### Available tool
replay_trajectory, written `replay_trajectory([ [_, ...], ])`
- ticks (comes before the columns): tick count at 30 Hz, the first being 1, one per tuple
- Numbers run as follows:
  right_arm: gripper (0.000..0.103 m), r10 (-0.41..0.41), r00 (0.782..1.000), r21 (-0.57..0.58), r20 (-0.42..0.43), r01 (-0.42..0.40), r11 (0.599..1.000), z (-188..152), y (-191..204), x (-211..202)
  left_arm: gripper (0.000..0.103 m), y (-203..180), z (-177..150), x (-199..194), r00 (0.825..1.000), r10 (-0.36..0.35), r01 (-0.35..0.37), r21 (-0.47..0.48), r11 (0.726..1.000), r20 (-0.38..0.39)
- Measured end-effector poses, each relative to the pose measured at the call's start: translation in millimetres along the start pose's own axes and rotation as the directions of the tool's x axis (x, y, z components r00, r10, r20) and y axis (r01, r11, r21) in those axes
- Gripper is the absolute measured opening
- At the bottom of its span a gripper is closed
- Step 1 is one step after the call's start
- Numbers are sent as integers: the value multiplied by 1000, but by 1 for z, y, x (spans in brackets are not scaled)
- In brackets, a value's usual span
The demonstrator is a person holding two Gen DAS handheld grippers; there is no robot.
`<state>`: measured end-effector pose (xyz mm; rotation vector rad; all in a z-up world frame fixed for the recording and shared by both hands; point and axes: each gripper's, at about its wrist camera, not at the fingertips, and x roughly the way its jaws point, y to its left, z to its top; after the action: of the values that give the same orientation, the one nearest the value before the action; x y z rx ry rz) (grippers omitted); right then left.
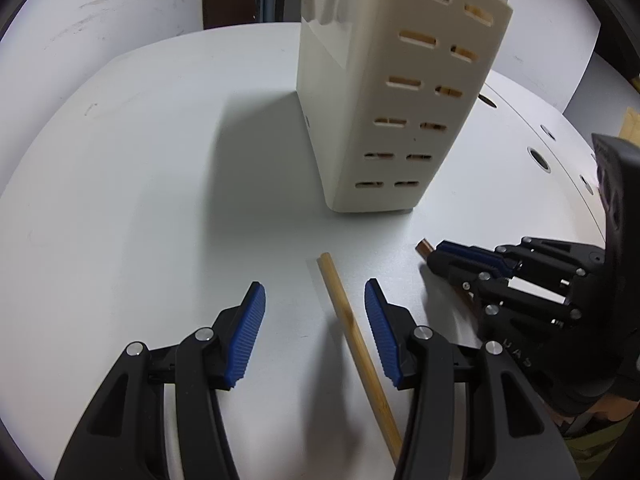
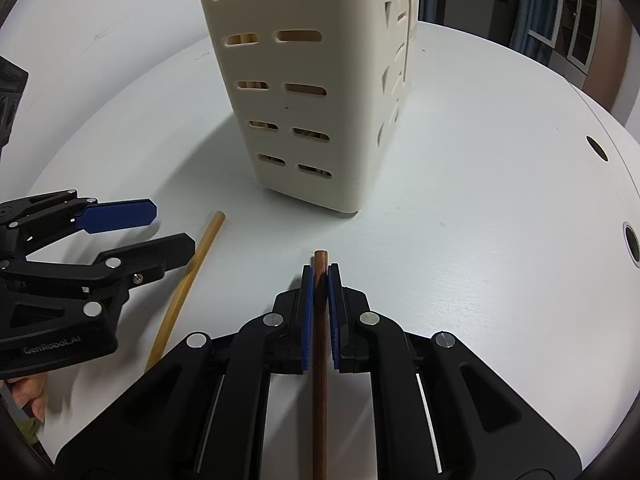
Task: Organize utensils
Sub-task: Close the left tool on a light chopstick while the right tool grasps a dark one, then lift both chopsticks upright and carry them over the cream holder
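Observation:
A cream slotted utensil holder stands upright on the white round table, with wooden sticks showing at its top. A light bamboo chopstick lies flat on the table. My left gripper hangs open, its blue pads on either side of that chopstick and not touching it. My right gripper is shut on a dark brown chopstick, whose tip pokes out beyond the pads.
A second cream container sits behind the holder. Round holes dot the table near its right rim. A person's fingers show at the left gripper's handle. Windows and dark furniture lie beyond the table.

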<state>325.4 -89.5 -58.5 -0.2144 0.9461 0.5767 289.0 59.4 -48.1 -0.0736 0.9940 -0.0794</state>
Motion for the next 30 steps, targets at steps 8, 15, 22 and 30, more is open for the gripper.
replay_trajectory([
  [8,7,-3,1000,-2,-1,3,1000,6,-4,0,34,-12,4,14,999,39,-37,56,998,-32],
  [15,7,-11,1000,4,5,11,1000,6,-2,-3,15,-28,7,18,996,85,-80,124,989,-40],
  [22,6,-13,999,-6,32,13,1000,2,-4,-7,6,-28,7,21,994,97,-89,162,983,-42],
  [30,6,0,992,16,127,-2,1000,3,-3,-30,6,-20,7,-5,994,106,-110,142,984,32],
])
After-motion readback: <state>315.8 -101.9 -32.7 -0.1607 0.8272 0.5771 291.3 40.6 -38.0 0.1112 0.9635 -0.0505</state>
